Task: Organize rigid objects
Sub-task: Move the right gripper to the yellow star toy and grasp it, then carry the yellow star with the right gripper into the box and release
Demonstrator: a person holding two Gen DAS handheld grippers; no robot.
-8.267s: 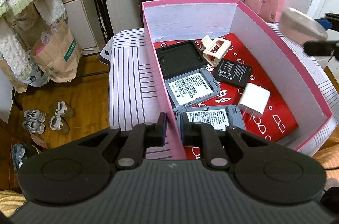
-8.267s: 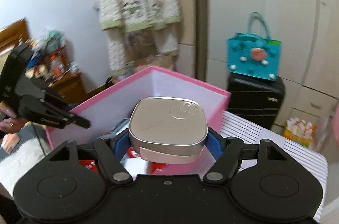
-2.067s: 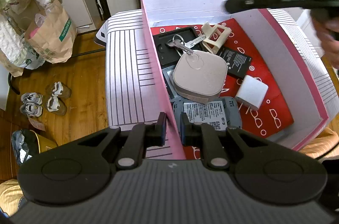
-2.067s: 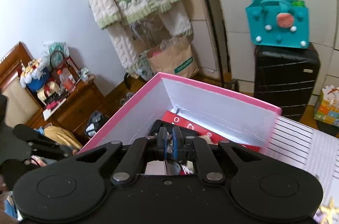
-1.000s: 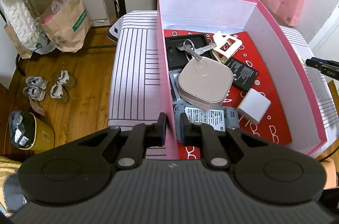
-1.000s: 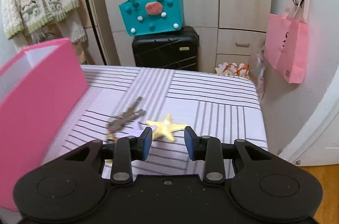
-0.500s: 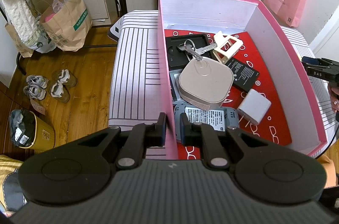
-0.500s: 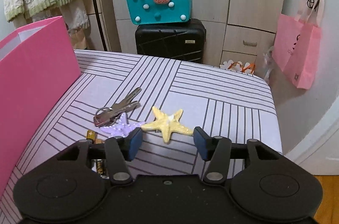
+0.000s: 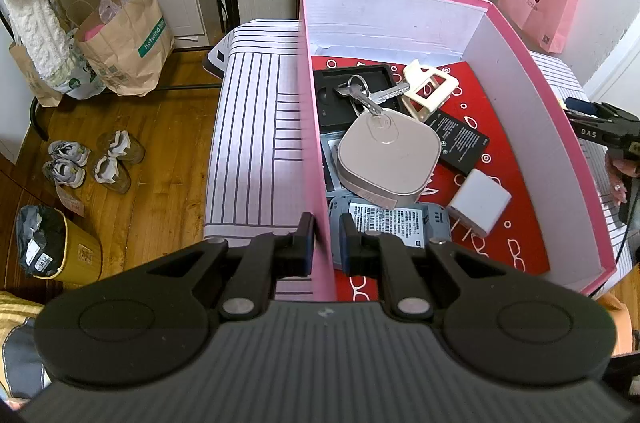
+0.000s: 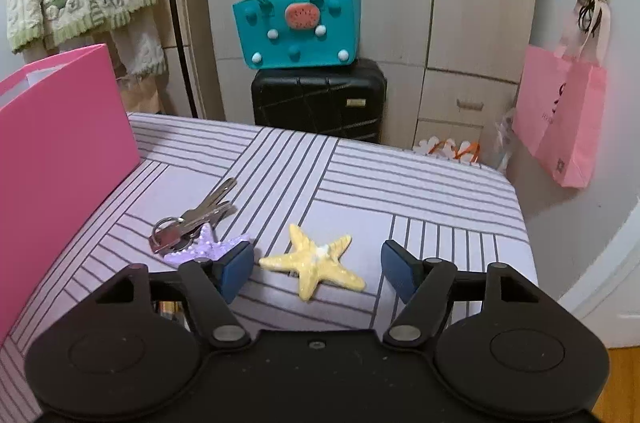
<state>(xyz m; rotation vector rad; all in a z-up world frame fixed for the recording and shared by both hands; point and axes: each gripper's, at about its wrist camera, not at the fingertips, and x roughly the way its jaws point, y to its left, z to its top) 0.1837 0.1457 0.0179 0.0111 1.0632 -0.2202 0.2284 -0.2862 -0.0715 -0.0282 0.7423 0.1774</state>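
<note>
1. The right gripper [image 10: 317, 269] is hovering with jaws spread wide, bracketing the yellow ceramic starfish [image 10: 314, 260] lying mid-table, directly ahead.
2. The left gripper [image 9: 323, 238] is pinching the pink cardboard box's near wall [image 9: 316, 159].

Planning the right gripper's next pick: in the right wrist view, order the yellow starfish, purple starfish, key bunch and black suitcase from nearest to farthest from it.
From the right gripper:
1. Yellow starfish, between the open fingers.
2. Purple starfish, by the left finger.
3. Key bunch, just behind it.
4. Black suitcase, beyond the bed.
</note>
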